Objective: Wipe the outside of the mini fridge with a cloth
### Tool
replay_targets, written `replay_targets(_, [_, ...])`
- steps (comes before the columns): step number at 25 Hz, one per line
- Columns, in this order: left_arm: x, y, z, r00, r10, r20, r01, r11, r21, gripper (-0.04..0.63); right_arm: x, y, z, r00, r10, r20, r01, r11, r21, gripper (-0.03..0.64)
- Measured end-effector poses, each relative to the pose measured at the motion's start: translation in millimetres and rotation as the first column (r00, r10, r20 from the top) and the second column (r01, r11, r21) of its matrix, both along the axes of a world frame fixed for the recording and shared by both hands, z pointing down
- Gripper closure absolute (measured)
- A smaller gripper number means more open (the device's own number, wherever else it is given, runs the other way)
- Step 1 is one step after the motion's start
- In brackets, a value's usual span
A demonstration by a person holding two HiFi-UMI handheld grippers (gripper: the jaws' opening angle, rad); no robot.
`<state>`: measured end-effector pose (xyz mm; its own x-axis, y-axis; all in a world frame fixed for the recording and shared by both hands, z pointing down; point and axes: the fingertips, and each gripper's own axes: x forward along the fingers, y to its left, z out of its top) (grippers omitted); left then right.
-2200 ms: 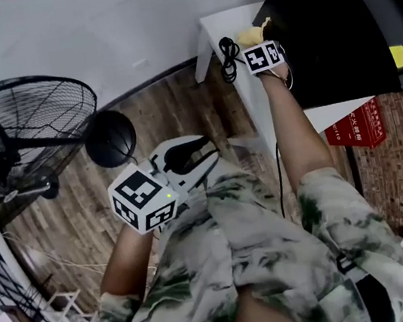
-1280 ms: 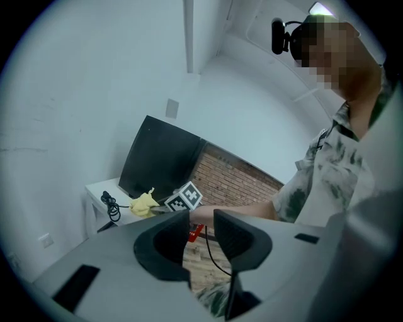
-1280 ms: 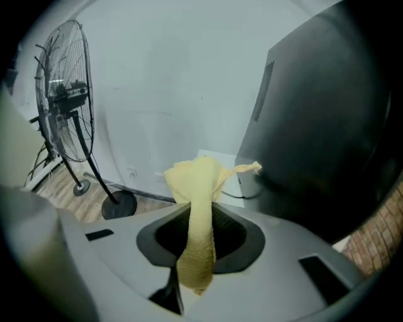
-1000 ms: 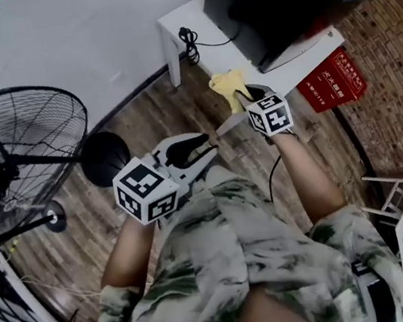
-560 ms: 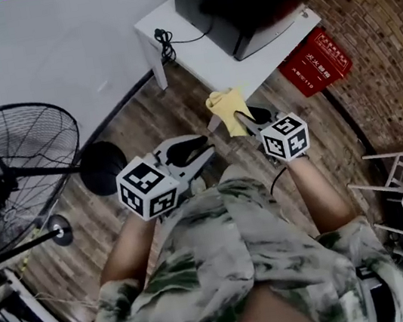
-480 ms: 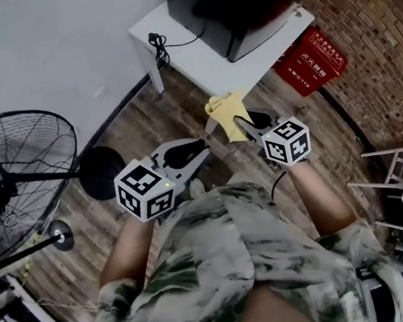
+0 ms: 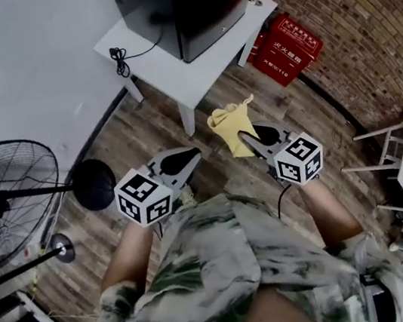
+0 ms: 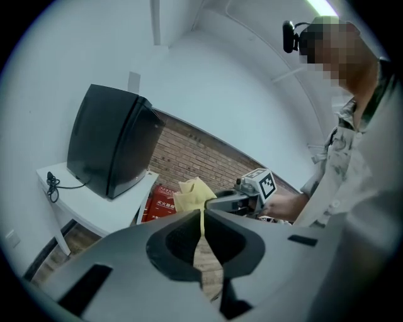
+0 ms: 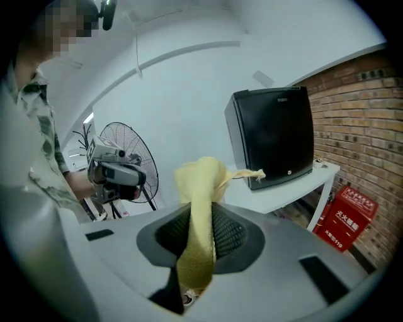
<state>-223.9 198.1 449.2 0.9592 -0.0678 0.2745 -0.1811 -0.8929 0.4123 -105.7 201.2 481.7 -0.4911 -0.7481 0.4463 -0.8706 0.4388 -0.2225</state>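
Yellow cloth (image 7: 231,130) is pinched in my right gripper (image 7: 246,138). Its jaws clamp the fabric; one bunch sticks up past the tips and a strip hangs down between the pads, clear in the right gripper view. Cloth is in the air over the wooden floor (image 7: 126,142), just in front of the white table (image 7: 173,81), touching nothing but the jaws. It's well apart from the mini fridge (image 7: 183,3).

Left gripper (image 7: 191,155) sits beside the right one, both held out in front of my torso and apart from each other. Its jaws are closing, tips almost together with only a thin slit showing in the left gripper view. Nothing is between them; the yellow seen through the slit is the cloth further off, on the other gripper.

Mini fridge is black and upright on the white table, against the pale wall. A black cable (image 7: 119,55) lies coiled on the tabletop at the fridge's left. A red box (image 7: 286,47) stands on the floor by the table's right leg, next to the brick wall (image 7: 349,40). Standing fan (image 7: 5,197) is far left, its round base near the left gripper.
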Motion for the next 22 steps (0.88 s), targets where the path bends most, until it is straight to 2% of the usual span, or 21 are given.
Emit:
replay_targets(9, [84.7, 85.0, -8.3, 1.0, -0.008, 0.004, 0.008, 1.0, 0.019, 0.569, 84.0, 94.4, -25.9, 1.0, -0.005, 0.02, 0.004, 0.998, 0.063, 0.525])
replay_targets(16, [123.6, 144.7, -5.0, 1.0, -0.011, 0.015, 0.011, 1.0, 0.015, 0.569, 119.9, 152.1, -32.5, 0.999, -0.019, 0.041, 0.015, 0.996, 0.083, 0.526])
replay_targets(22, [145.4, 178.8, -0.2, 0.998, 0.014, 0.056, -0.015, 1.0, 0.024, 0.569, 137.9, 186.8, -32.4, 0.998, -0.012, 0.06, 0.006, 0.995, 0.101, 0.526])
